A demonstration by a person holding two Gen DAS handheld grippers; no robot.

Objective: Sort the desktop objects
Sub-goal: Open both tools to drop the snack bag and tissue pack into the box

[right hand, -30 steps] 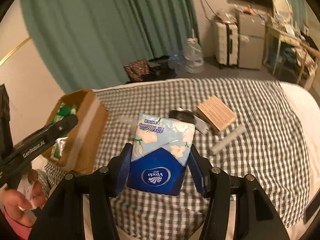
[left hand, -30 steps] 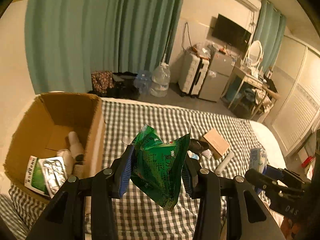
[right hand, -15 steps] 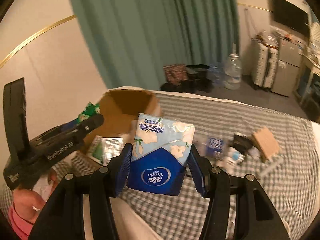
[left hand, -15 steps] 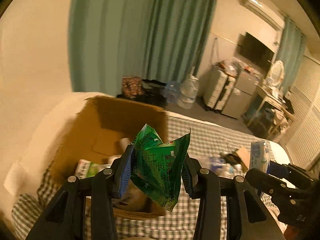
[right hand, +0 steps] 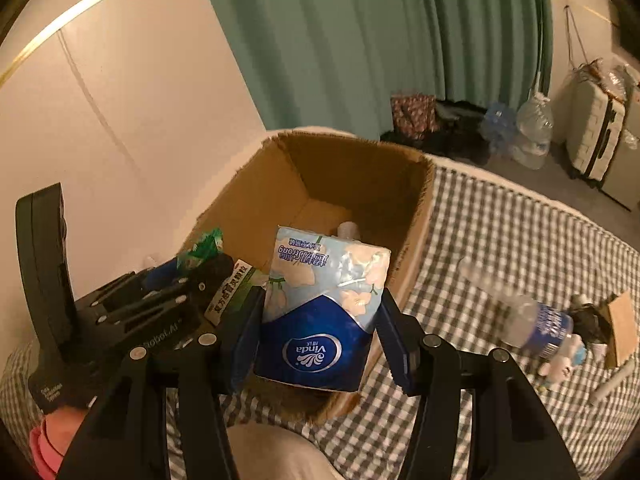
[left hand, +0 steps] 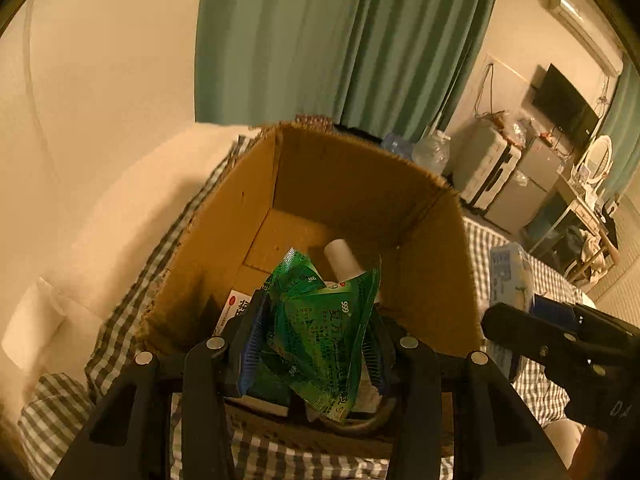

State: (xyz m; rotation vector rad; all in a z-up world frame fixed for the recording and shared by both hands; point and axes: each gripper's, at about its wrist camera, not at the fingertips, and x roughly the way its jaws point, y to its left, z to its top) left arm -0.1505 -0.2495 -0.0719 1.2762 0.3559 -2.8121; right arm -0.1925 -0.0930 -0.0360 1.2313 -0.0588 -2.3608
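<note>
My left gripper (left hand: 314,334) is shut on a crumpled green medicine sachet (left hand: 320,320) and holds it over the near edge of the open cardboard box (left hand: 352,184). My right gripper (right hand: 320,328) is shut on a blue and white Vinda tissue pack (right hand: 320,304), held above the box's (right hand: 360,168) near right corner. Inside the box lie a white tube (left hand: 340,256) and a flat medicine packet (left hand: 236,308). The left gripper (right hand: 168,292) shows in the right wrist view, at the box's near left side.
The box stands on a grey checked bedspread (right hand: 500,232) beside a cream wall. On the cover to the right lie a water bottle (right hand: 532,324), a small brown cardboard piece (right hand: 622,328), and small items. Green curtains, suitcases and water jugs stand behind.
Both grippers have swung left from the middle of the bed to the box, each still holding its item. The box now fills the centre of both views.
</note>
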